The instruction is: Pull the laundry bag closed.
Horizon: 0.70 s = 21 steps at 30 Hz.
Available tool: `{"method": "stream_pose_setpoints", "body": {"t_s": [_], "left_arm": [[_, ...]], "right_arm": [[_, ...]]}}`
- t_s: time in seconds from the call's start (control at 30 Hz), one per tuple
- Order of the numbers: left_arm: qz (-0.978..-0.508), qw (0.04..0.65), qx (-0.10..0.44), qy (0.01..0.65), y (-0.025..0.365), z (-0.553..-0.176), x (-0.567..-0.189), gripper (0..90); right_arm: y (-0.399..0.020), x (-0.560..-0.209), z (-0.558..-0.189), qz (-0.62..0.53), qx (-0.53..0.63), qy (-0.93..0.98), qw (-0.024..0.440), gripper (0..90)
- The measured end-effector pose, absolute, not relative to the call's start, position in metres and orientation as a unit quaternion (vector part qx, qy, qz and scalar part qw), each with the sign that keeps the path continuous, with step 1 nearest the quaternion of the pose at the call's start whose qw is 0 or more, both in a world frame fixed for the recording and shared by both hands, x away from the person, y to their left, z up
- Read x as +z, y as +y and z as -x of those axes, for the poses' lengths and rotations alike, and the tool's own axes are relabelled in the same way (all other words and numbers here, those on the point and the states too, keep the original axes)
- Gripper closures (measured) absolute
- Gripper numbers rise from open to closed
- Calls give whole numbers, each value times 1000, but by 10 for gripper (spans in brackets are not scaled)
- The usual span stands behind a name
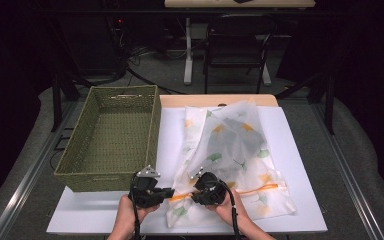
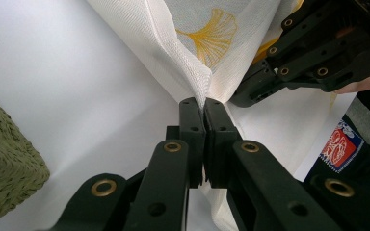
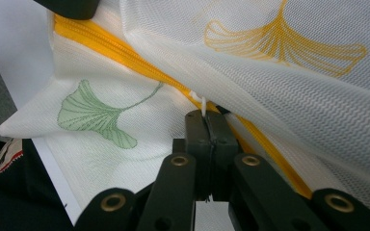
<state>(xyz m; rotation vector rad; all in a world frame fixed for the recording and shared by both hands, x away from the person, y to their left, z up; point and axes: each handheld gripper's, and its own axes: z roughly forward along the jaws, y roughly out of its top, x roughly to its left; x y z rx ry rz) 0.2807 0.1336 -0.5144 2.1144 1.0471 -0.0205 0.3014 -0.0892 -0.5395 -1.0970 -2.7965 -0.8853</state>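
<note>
Two grippers clamped: left gripper [image 2: 205,103] pinches mesh laundry bag [image 1: 230,145] edge, right gripper [image 3: 205,115] grips zipper pull [image 3: 202,102]. Fabric soft, light, limp; you hold near zipper [image 3: 125,53].

You're working at a bench [image 1: 300,150] with a white top and a pale wooden far edge, lit brightly from above while the room around it stays dark. Grey carpet [image 1: 170,75] covers the floor. Beyond your bench stand a black chair [image 1: 237,47] and a second table on white legs [image 1: 188,50], with cables trailing across the floor.
</note>
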Motion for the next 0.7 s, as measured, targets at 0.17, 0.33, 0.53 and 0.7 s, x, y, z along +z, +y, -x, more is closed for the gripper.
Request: {"method": "stream_pose_setpoints", "body": {"t_s": [0.17, 0.33, 0.53, 0.7], "left_arm": [[-826, 382, -7, 413, 135, -282, -515, 884], [-826, 382, -6, 414, 135, -282, -514, 884], [-823, 387, -5, 415, 135, -283, -513, 884], [-823, 386, -4, 416, 135, -281, -512, 884]], "right_arm": [[-95, -540, -303, 357, -280, -891, 0, 900], [-101, -538, -304, 362, -275, -891, -9, 900], [-109, -536, -302, 369, -271, -889, -15, 900], [-112, -534, -301, 365, -275, -889, -16, 900]]}}
